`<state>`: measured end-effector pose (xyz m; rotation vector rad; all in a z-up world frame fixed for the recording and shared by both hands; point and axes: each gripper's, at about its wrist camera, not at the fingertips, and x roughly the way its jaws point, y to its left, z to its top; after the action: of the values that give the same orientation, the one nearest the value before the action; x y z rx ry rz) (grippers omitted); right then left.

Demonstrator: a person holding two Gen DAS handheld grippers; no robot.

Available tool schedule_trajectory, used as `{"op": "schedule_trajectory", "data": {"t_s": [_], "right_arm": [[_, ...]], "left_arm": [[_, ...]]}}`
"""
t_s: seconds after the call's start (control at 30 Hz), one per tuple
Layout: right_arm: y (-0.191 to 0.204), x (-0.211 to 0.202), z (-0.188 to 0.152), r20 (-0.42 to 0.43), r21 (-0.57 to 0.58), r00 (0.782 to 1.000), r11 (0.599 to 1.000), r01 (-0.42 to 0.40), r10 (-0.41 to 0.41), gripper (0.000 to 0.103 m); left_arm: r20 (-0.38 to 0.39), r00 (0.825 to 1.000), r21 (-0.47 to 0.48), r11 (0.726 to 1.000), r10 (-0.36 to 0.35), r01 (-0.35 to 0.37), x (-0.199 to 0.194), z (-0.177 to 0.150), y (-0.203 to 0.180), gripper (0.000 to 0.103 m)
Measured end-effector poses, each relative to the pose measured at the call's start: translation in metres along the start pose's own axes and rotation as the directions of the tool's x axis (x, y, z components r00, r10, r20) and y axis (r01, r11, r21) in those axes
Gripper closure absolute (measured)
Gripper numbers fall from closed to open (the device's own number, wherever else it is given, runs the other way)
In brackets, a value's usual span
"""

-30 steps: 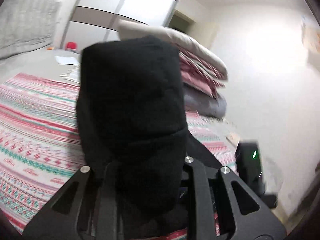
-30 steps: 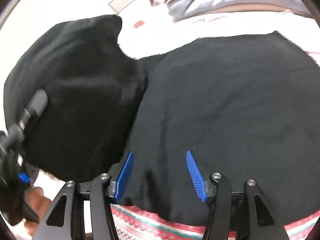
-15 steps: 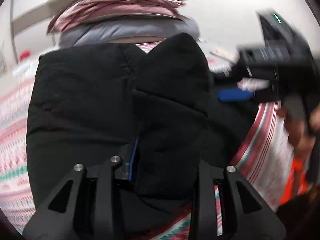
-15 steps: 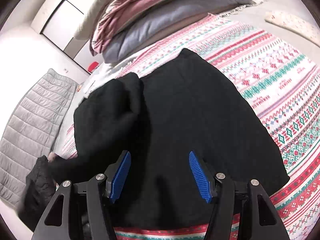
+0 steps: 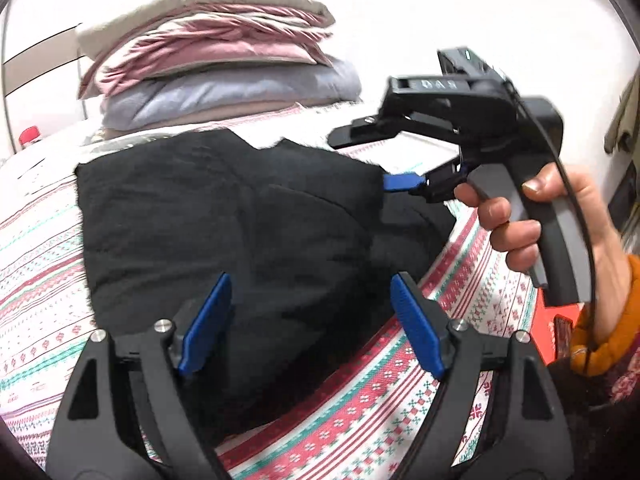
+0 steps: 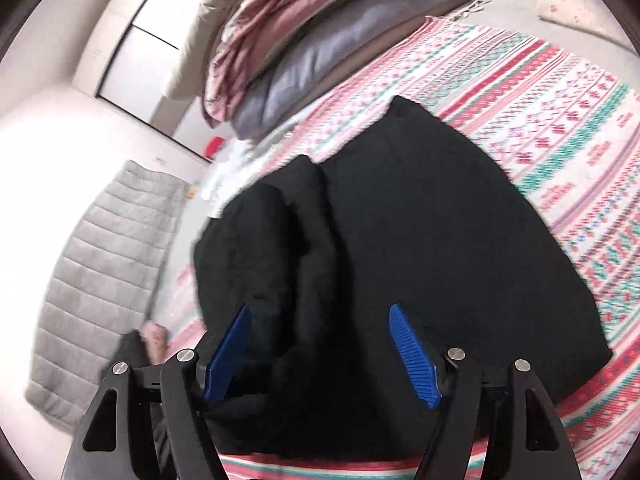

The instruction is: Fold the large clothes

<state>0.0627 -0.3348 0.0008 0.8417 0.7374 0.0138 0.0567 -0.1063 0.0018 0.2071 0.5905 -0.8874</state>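
Note:
A black garment [image 5: 240, 220] lies on the patterned bedspread [image 5: 460, 344], with one thick part folded over its body [image 6: 272, 240]. My left gripper [image 5: 312, 320] hovers over the near edge. Its jaws are opening, and the blue pads [image 5: 208, 324] stand apart from the cloth without pressing it. My right gripper [image 6: 320, 354] is over the garment's [image 6: 420, 240] near edge. Its jaws are also opening, with cloth below them but none pinched. In the left wrist view a hand [image 5: 520, 220] holds the right gripper [image 5: 376, 158] at the garment's right edge.
A pile of folded pink, beige and grey bedding [image 5: 216, 60] sits beyond the garment. A grey quilted jacket [image 6: 108, 264] lies off to the left in the right wrist view, near a small red object [image 6: 216, 146]. Patterned bedspread [image 6: 560, 100] extends to the right.
My left gripper carried the black fold across, lowered it onto the garment and let go, its jaws spreading wide. The right gripper's jaws also widened, and it shifted across the garment.

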Motion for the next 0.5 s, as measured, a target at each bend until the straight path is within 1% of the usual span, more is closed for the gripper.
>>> {"op": "schedule_trajectory", "data": {"t_s": [0.03,0.1,0.2,0.23,0.3,0.33,0.4,0.5], "right_arm": [[0.003,0.002,0.003,-0.006,0.004,0.999,0.999,-0.036,0.036,0.028],[0.007,0.009,0.007,-0.026,0.006,0.996,0.997,-0.08,0.08,0.026],[0.009,0.03,0.011,-0.077,0.04,0.99,0.992,-0.119,0.122,0.023],[0.008,0.036,0.011,-0.089,0.055,0.988,0.991,-0.121,0.126,0.022],[0.005,0.053,0.009,-0.13,0.096,0.982,0.988,-0.125,0.137,0.021],[0.004,0.062,0.008,-0.153,0.109,0.979,0.987,-0.119,0.135,0.021],[0.005,0.078,0.007,-0.192,0.108,0.976,0.991,-0.083,0.103,0.021],[0.008,0.095,0.005,-0.216,0.093,0.973,0.993,-0.066,0.085,0.021]], "left_arm": [[0.017,1.0,-0.021,1.0,0.008,-0.008,-0.004,0.002,0.008,0.021],[0.046,0.998,-0.075,0.997,0.039,-0.036,-0.011,0.007,0.028,0.02],[0.048,0.993,-0.176,0.98,0.105,-0.095,-0.014,0.006,0.058,0.02],[0.037,0.99,-0.213,0.969,0.134,-0.124,-0.013,0.004,0.068,0.02],[0.008,0.986,-0.26,0.952,0.168,-0.16,-0.009,-0.002,0.082,0.02],[-0.01,0.984,-0.274,0.946,0.176,-0.172,-0.006,-0.005,0.088,0.02],[-0.047,0.979,-0.294,0.934,0.199,-0.203,0.002,-0.009,0.095,0.02],[-0.089,0.971,-0.307,0.921,0.222,-0.239,0.011,-0.013,0.1,0.02]]}}
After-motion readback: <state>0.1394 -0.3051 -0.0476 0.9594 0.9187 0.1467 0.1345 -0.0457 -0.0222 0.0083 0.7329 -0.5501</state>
